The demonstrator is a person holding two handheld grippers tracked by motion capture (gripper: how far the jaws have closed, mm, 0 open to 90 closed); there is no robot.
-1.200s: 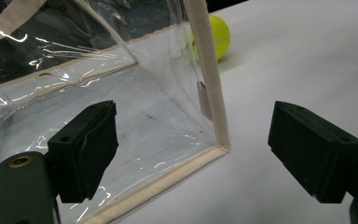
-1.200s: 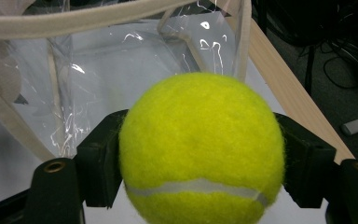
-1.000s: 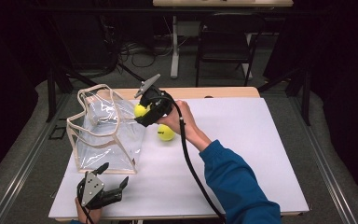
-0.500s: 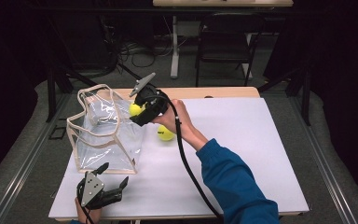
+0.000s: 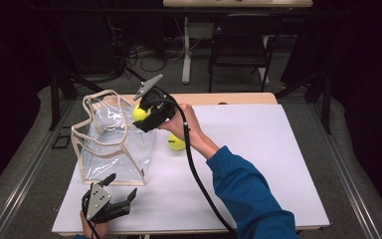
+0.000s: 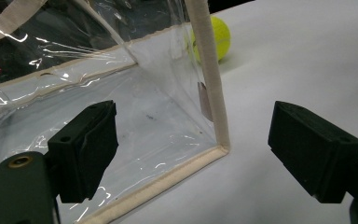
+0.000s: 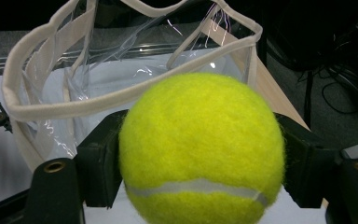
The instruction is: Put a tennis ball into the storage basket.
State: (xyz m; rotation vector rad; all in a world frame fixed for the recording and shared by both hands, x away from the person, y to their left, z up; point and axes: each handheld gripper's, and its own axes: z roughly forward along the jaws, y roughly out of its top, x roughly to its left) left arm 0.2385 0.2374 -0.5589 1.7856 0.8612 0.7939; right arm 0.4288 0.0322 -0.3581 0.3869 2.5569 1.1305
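A white table (image 5: 258, 164) stood in a dim room. The right gripper (image 5: 142, 115) clamped a tennis ball (image 7: 200, 149) just beside the clear bag's (image 5: 110, 144) rim: the loading step. Next, probably, carry it over the mouth and release. The left gripper (image 6: 193, 154) stood wide open, empty, at the bag's near corner; a second ball (image 5: 176, 142) lay below the right hand.

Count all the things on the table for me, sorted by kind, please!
Fuzzy yellow tennis balls: 2, one gripped by the right gripper at, one lying on the white table at.
Clear plastic tote bags with beige trim: 1.
Total: 3 things.
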